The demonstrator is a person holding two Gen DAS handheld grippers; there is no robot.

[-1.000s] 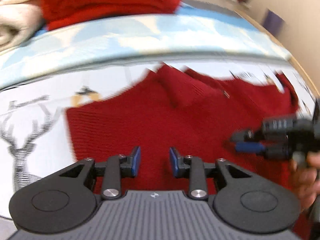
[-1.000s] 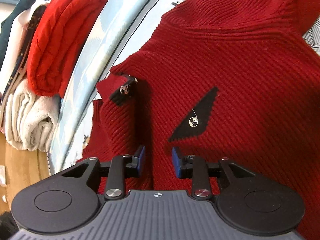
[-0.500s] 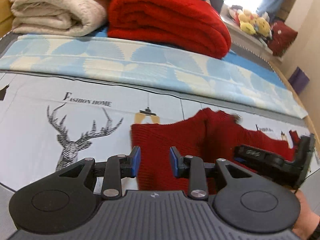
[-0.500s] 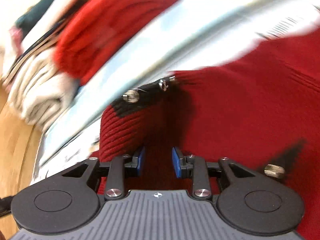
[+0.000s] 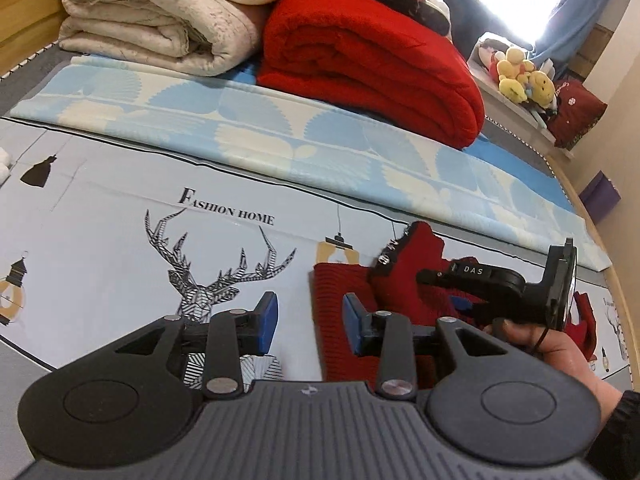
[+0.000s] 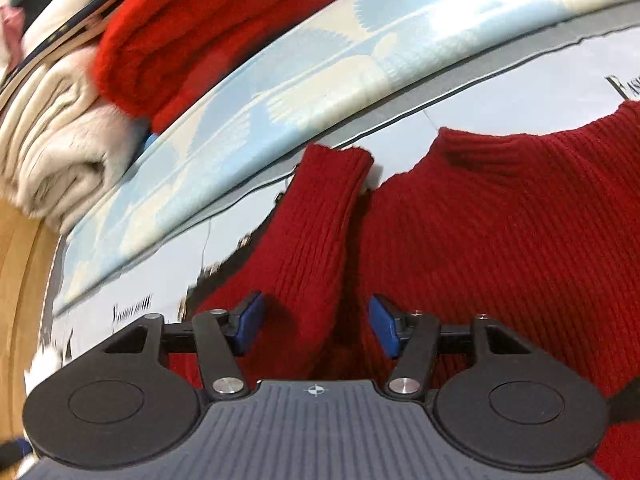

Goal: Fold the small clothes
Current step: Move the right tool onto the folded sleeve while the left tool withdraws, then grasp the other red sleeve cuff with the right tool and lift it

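While both tongs stand released, neither has cloth between its pads. Left gripper [image 5: 307,323]: jaws parted, blue pads bare, held above the printed sheet [image 5: 120,216]; its right pad sits over the near left edge of the dark red sweater [image 5: 340,320], its left pad over the deer print [image 5: 212,276]. Contact with the cloth cannot be told.

Right gripper [image 6: 316,330]: jaws spread wide, low over the sweater [image 6: 500,248]. Between and just ahead of the pads runs a ribbed sleeve [image 6: 320,216], folded in alongside the body, cuff pointing away from the tongs. To the right of the sleeve, the body with its rolled collar [image 6: 532,136] at the far edge.

From the left wrist view, the right gripper [image 5: 424,278] lies ahead and to the right, resting over the sweater, the person's hand [image 5: 560,360] on its handle. Just beyond it a raised fold of sweater with a dark trim and small metal studs [image 5: 386,254].

Farther out from both tongs: a pale blue patterned band of bedding [image 5: 280,136], then a folded red blanket [image 5: 372,60] and a folded cream blanket [image 5: 160,20] side by side. Far right of the left tongs, plush toys [image 5: 520,76] on a ledge under a bright window.
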